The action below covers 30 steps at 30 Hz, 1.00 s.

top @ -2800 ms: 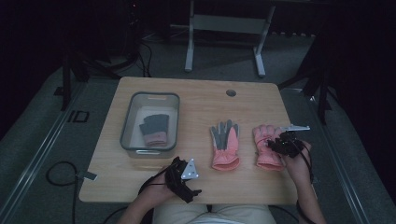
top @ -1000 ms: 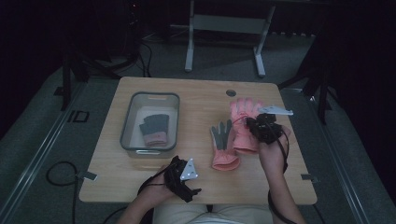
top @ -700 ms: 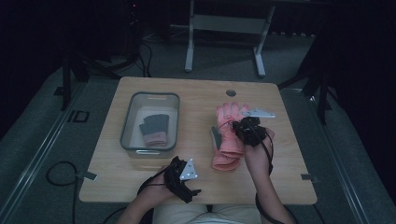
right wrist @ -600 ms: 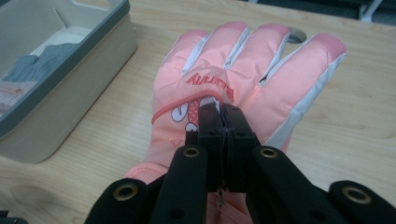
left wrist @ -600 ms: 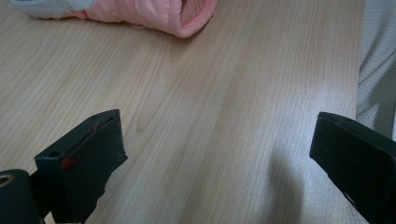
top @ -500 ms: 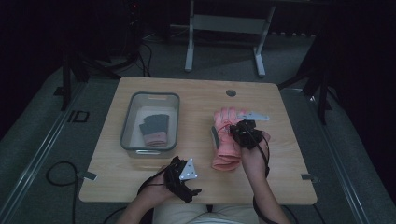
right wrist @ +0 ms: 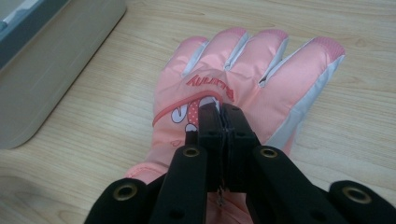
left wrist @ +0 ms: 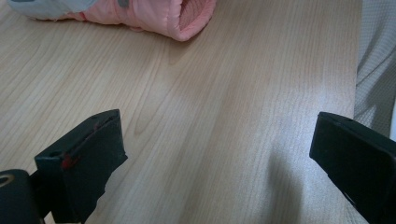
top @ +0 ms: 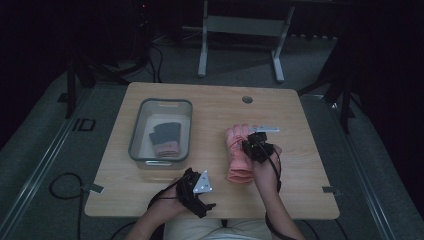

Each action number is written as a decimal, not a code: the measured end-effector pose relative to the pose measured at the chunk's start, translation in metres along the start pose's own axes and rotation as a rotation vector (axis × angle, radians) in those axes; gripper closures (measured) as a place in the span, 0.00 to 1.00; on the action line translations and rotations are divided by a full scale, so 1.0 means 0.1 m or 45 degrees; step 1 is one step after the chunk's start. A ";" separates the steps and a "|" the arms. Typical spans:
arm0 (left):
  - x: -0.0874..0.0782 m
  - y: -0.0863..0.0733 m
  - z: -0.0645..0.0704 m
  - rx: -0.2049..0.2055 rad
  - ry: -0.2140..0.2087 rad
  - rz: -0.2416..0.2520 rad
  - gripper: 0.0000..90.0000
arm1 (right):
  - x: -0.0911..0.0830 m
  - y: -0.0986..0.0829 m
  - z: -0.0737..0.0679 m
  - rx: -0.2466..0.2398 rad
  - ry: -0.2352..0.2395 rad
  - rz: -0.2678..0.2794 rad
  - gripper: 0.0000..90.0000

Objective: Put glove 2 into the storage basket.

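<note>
Lying mid-table right of the grey bin [top: 160, 131], the pink glove [right wrist: 243, 79] has white trim, red lettering, fingers spread; it probably sits atop a second glove. Right gripper [right wrist: 219, 116] jaws pinched tight on its back fabric; left gripper [left wrist: 219, 154] jaws wide apart w/ nothing between, near table [top: 215, 107] front edge.

The right gripper [top: 252, 145] has carried its pink glove [top: 236, 142] from the bench's right side, up and leftward, and now holds it over the second glove [top: 240, 172], whose grey palm no longer shows; the pair lies stacked mid-bench.
</note>
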State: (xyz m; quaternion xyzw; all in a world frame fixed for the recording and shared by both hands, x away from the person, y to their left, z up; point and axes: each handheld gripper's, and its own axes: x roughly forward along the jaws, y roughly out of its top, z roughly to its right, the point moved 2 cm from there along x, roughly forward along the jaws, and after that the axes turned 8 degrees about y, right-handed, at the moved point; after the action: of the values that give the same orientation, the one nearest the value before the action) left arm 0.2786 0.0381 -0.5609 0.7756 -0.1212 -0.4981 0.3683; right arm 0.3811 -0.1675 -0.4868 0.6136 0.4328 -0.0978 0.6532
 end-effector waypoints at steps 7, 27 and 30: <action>0.00 0.00 0.00 0.003 -0.004 -0.001 0.03 | 0.12 -0.07 0.00 -0.012 0.007 -0.036 0.97; 0.03 0.00 0.03 0.013 -0.009 -0.016 0.03 | 0.00 -0.04 0.04 -0.028 -0.024 -0.024 0.98; 0.03 0.00 0.02 0.005 -0.013 -0.011 0.03 | 0.08 -0.07 0.05 -0.024 -0.026 -0.039 0.98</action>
State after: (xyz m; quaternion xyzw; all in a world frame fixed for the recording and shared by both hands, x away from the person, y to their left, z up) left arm 0.2783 0.0357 -0.5633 0.7744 -0.1207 -0.5034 0.3638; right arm 0.3832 -0.1701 -0.4979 0.5996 0.4365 -0.1099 0.6617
